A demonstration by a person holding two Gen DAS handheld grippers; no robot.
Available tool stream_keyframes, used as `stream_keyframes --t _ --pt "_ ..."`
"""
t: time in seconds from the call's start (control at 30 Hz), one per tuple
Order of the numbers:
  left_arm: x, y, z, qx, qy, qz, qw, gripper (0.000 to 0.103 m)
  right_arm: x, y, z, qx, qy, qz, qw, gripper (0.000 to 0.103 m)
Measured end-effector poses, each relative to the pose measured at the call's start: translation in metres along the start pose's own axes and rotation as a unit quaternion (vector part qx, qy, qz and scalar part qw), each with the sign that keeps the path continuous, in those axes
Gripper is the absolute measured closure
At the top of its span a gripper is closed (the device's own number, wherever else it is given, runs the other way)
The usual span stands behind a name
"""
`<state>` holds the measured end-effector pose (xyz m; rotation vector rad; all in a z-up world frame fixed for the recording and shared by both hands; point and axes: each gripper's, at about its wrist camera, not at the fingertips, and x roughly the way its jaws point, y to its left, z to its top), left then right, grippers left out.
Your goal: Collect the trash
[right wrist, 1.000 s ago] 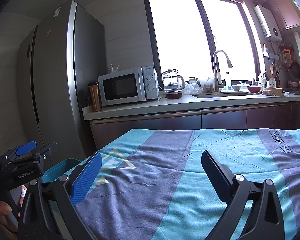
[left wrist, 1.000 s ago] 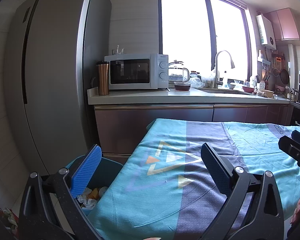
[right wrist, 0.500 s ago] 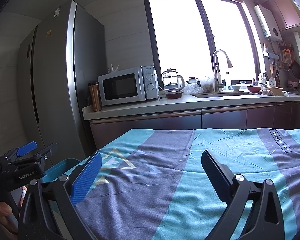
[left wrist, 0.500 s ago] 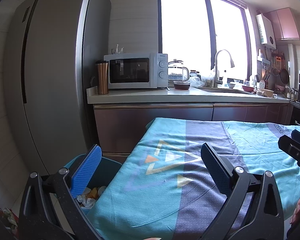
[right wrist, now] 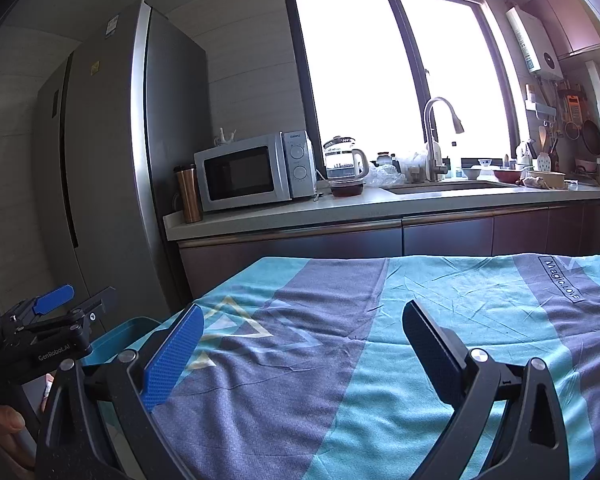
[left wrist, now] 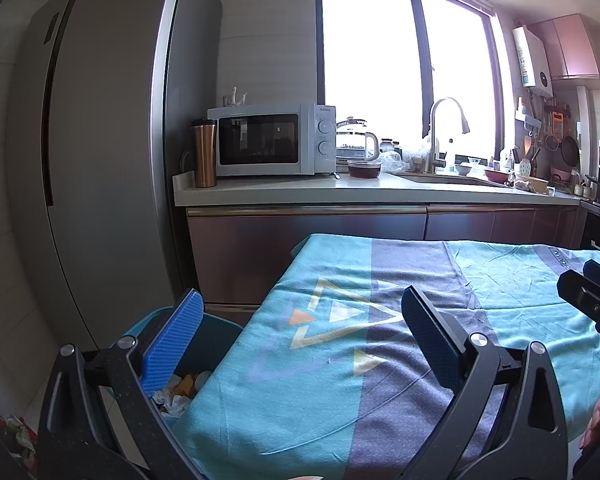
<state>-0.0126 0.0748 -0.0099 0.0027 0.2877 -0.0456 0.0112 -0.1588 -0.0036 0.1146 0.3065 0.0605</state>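
Observation:
A teal trash bin [left wrist: 216, 330] stands on the floor at the table's left edge, with crumpled paper and scraps [left wrist: 176, 394] inside. Its rim also shows in the right wrist view [right wrist: 120, 336]. My left gripper [left wrist: 300, 320] is open and empty, held above the table's left edge and the bin. My right gripper [right wrist: 304, 332] is open and empty over the table cloth [right wrist: 380, 340]. The left gripper's body appears at the left of the right wrist view [right wrist: 48, 332]. No trash shows on the cloth.
The table is covered by a teal and purple cloth [left wrist: 380, 340]. Behind it runs a kitchen counter [left wrist: 340, 192] with a microwave [left wrist: 268, 140], a copper tumbler [left wrist: 204, 152], a kettle [left wrist: 356, 140] and a sink tap [left wrist: 444, 132]. A tall fridge [left wrist: 108, 160] stands at the left.
Almost nothing has changed; the left wrist view has shifted very slightly. Both grippers stay open and empty.

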Motion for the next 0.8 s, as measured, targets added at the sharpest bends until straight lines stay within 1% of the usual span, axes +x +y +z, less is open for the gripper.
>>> stream_keyframes --t 0.3,0.4,0.6,0.8 --pt "0.003 -0.006 -0.002 0.011 0.003 0.002 0.9999 0.005 0.001 -0.002 -0.002 0.005 0.001 -0.003 1.000 0.007" --pt "0.006 -0.011 -0.002 0.016 0.007 -0.006 0.9998 0.005 0.002 -0.006 -0.003 0.008 0.002 -0.005 1.000 0.007" --pt "0.026 -0.019 -0.001 0.017 0.038 -0.022 0.9989 0.005 0.005 -0.022 -0.006 0.020 0.012 -0.021 1.000 0.007" --pt "0.059 -0.030 0.000 0.019 0.074 -0.035 0.9965 0.005 0.010 -0.043 -0.008 0.030 0.027 -0.032 0.999 0.007"
